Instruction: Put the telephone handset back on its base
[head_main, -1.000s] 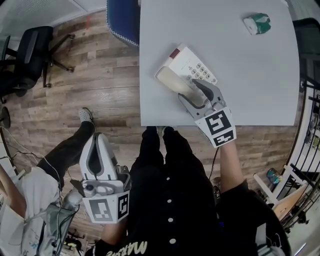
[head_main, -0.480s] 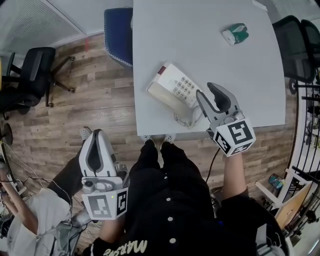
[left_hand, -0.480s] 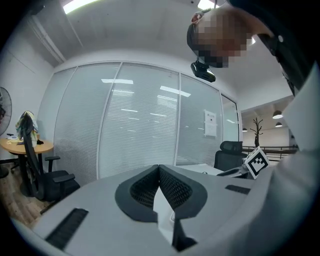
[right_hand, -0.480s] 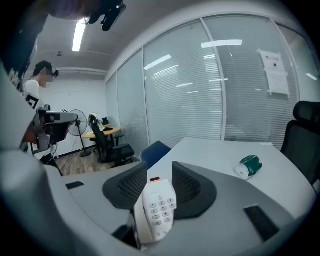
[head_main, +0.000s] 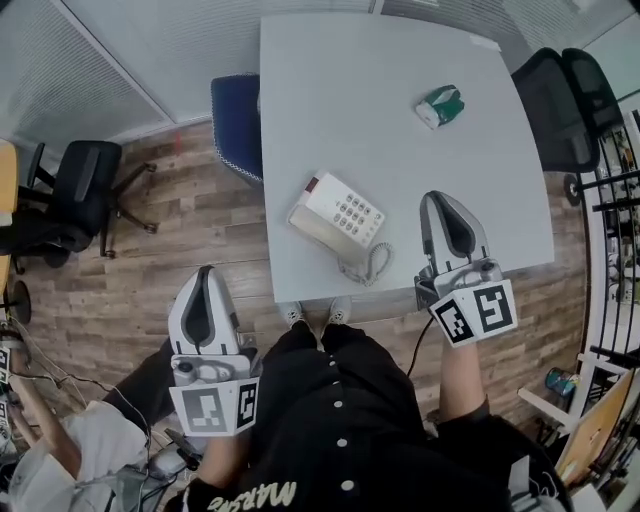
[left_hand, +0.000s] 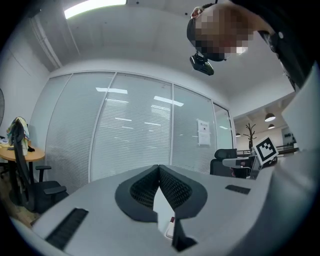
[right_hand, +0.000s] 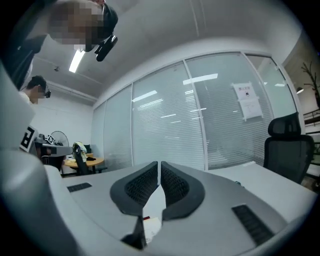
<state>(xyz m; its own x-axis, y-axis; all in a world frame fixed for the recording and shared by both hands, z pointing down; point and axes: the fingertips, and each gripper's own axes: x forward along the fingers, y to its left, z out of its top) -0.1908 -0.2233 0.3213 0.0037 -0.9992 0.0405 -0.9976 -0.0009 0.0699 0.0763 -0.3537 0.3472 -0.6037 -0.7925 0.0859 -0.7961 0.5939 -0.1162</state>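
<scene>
Apparently done: handset (head_main: 314, 226) lies flat on its base (head_main: 352, 211), near the table's (head_main: 400, 120) front edge.
Head view: white phone, coiled cord (head_main: 366, 266) alongside; grippers should retreat without snagging it. Left gripper view: left gripper (left_hand: 159, 169) pressed together, empty. Right gripper view: right gripper (right_hand: 159, 165) jaws just closed, nothing between.

The cream handset (head_main: 318, 228) lies seated along the near-left side of its white base (head_main: 352, 211), which sits askew near the table's (head_main: 400, 150) front edge (keypad up, 1 red patch at the far corner). The coiled cord (head_main: 368, 264) loops just beside it.
</scene>
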